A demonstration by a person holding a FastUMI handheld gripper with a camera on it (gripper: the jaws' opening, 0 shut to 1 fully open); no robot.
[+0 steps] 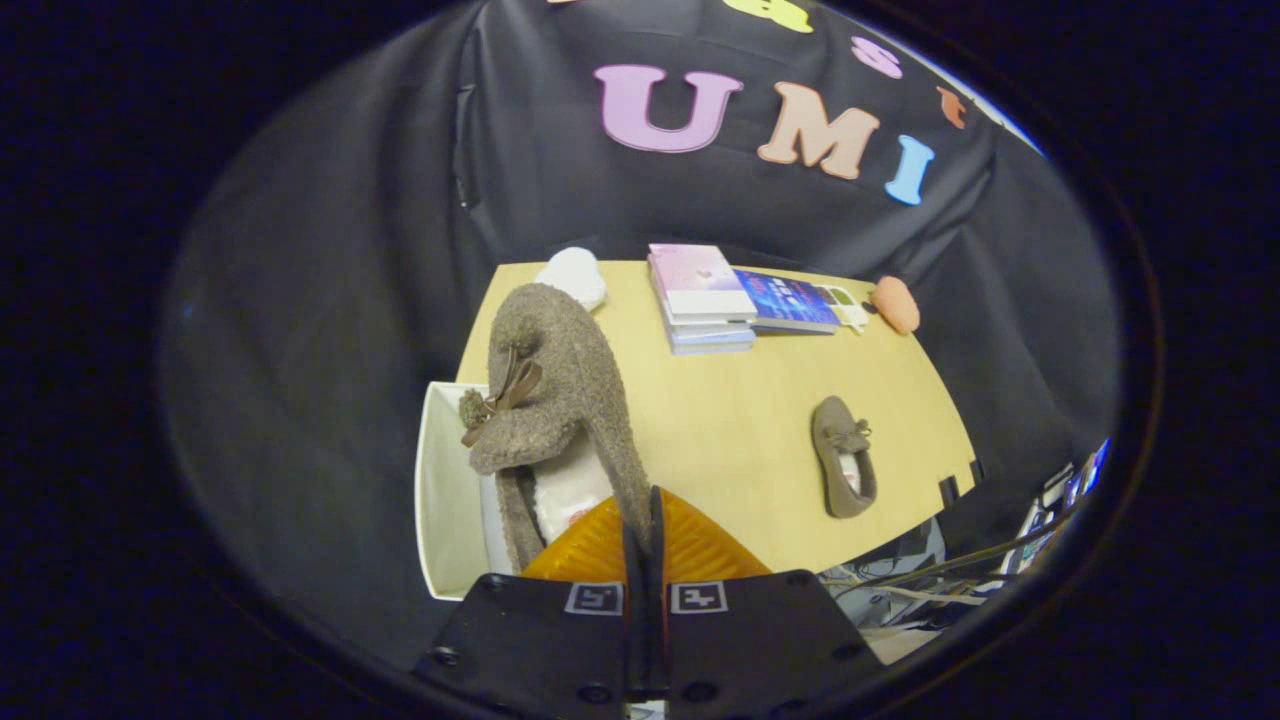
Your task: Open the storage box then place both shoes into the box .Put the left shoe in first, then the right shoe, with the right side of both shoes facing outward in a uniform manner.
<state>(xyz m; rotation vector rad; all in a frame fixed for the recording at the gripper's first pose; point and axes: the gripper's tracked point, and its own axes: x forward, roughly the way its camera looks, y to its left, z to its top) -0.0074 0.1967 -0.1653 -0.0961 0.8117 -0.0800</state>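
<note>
Gripper view: my jaws [645, 520] are pinched narrow on the heel edge of a fuzzy brown shoe [555, 400], both fingers pressing it. The shoe hangs toe-up above the open white storage box [440, 500] (at the bench's near-left corner). The second shoe [845, 455] lies well apart on the bench [740, 420], books [715, 295] beyond it.

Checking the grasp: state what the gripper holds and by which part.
The gripper is shut on the fuzzy brown bow-trimmed slipper, pinching its side wall near the heel, above the open white storage box.
</note>
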